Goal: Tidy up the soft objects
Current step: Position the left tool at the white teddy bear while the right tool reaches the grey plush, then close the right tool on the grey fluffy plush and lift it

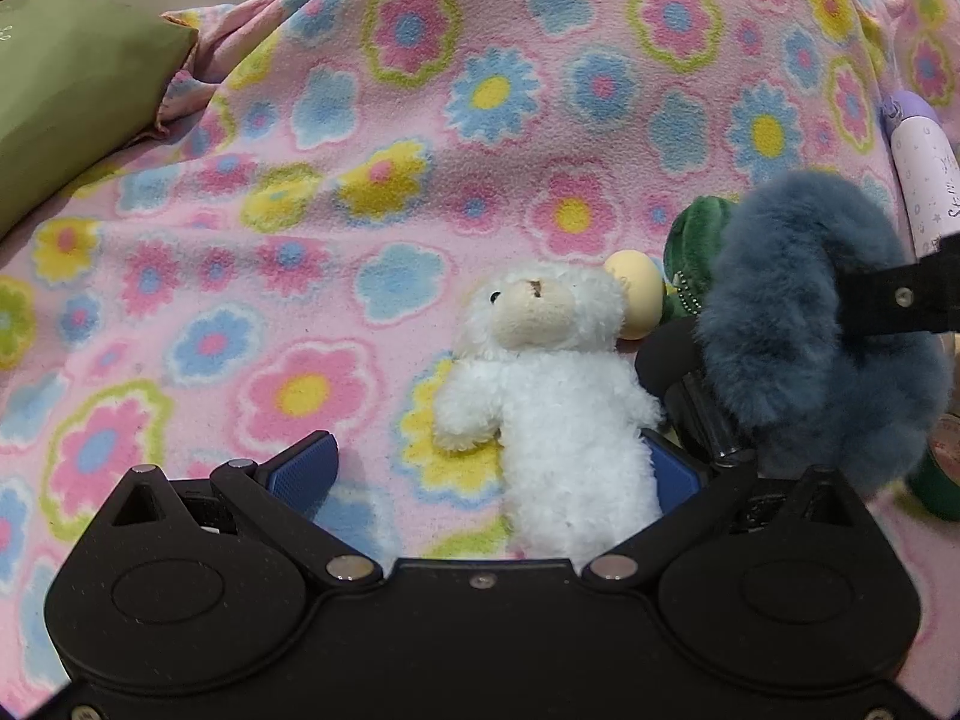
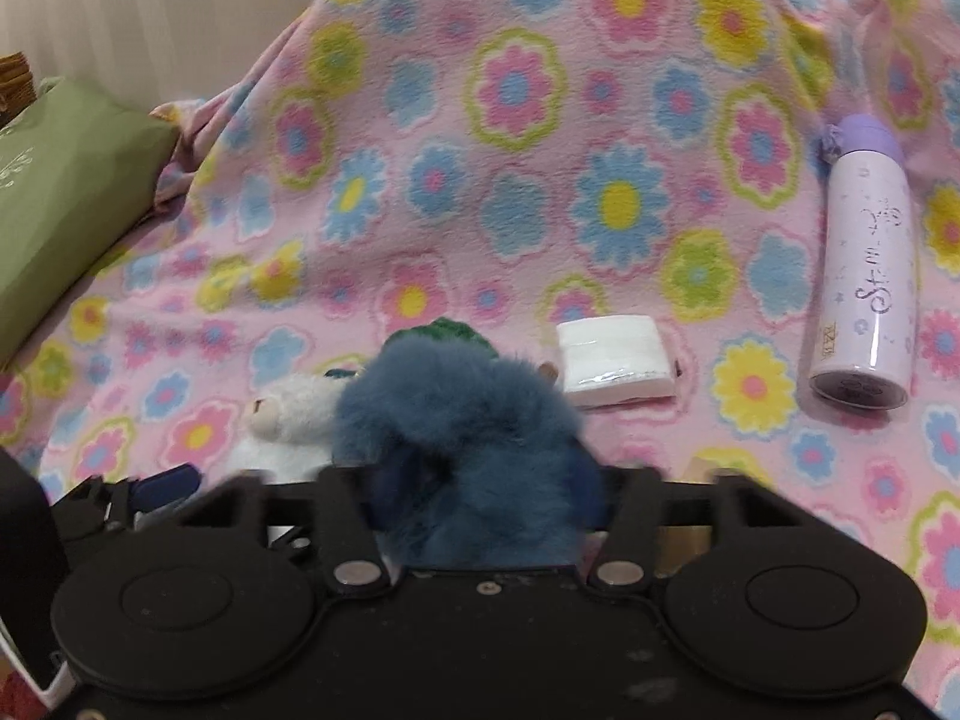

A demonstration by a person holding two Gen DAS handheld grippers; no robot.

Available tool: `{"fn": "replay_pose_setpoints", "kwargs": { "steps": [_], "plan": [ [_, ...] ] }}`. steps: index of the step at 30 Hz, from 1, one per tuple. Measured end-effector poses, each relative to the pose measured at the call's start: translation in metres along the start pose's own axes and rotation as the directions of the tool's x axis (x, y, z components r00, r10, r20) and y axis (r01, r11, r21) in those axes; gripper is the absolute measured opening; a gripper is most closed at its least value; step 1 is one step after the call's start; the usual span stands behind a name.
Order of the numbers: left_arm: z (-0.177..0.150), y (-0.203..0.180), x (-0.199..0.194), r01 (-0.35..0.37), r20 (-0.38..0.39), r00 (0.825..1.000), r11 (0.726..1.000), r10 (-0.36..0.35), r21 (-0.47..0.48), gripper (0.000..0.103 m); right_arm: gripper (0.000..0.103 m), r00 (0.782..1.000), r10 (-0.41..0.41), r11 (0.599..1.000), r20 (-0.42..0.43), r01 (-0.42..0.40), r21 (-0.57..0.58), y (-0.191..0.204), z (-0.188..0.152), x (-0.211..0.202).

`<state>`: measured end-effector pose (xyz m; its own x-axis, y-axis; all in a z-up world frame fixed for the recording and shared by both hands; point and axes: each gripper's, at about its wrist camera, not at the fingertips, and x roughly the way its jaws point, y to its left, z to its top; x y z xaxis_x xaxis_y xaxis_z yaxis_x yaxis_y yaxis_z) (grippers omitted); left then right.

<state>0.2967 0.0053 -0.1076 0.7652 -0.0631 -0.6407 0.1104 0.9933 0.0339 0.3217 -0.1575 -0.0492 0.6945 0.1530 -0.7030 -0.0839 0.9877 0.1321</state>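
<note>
A white plush lamb [image 1: 552,396] lies on the flowered pink blanket [image 1: 360,180], between the open blue-padded fingers of my left gripper [image 1: 486,468]. It touches the right pad; the left pad stands apart. My right gripper [image 2: 480,480] is shut on a fluffy blue-grey scrunchie [image 2: 462,432], which also shows at the right of the left wrist view [image 1: 804,324]. Behind the lamb are a green plush [image 1: 696,240] and a pale yellow ball [image 1: 636,294]. The lamb's head shows in the right wrist view [image 2: 288,408].
A green pillow [image 1: 66,96] lies at the left. A white and lilac bottle [image 2: 864,276] lies at the right, and a white tissue pack [image 2: 612,360] sits beyond the scrunchie. A green tape roll [image 1: 942,474] is at the right edge.
</note>
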Motion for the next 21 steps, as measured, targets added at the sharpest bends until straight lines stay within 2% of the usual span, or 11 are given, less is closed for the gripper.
{"fn": "replay_pose_setpoints", "kwargs": {
  "steps": [6,10,13,15,16,17,18,20,21],
  "plan": [
    [0.0,-0.001,0.0,-0.001,-0.001,1.0,1.0,0.001,-0.001,0.101,0.02,0.999,0.047,0.997,0.026,-0.049,0.054,-0.012,0.004,-0.033],
    [0.0,-0.001,0.0,-0.002,0.0,1.0,1.0,0.002,0.0,0.101,0.02,0.997,0.058,0.994,0.046,-0.062,0.092,-0.026,0.005,-0.062],
    [0.0,-0.001,0.0,-0.003,0.0,1.0,1.0,0.003,0.001,0.101,0.024,0.998,0.032,0.993,0.055,-0.038,0.112,-0.037,0.004,-0.076],
    [0.0,0.0,0.0,-0.004,0.0,1.0,1.0,0.004,0.002,0.101,0.053,0.998,0.006,0.996,0.068,-0.013,0.092,-0.038,0.001,-0.08],
    [0.0,0.0,0.0,-0.005,0.0,1.0,1.0,0.005,0.002,0.101,0.061,0.997,-0.01,0.997,0.079,0.004,0.078,-0.037,-0.001,-0.082],
    [-0.001,0.0,0.0,-0.007,0.001,1.0,1.0,0.007,0.003,0.101,0.079,0.996,-0.025,0.998,0.086,0.019,0.067,-0.034,-0.004,-0.082],
    [-0.001,-0.001,-0.001,-0.009,0.002,1.0,1.0,0.009,0.004,0.101,0.083,0.995,-0.031,0.998,0.092,0.026,0.056,-0.032,-0.006,-0.082],
    [-0.001,-0.001,-0.001,-0.012,0.004,1.0,1.0,0.012,0.007,0.101,0.085,0.995,-0.027,0.999,0.091,0.024,0.031,-0.025,-0.01,-0.078],
    [-0.001,-0.001,-0.001,-0.012,0.003,1.0,1.0,0.012,0.007,0.101,0.092,0.996,-0.025,1.0,0.089,0.023,0.02,-0.021,-0.01,-0.074]
  ]
}}
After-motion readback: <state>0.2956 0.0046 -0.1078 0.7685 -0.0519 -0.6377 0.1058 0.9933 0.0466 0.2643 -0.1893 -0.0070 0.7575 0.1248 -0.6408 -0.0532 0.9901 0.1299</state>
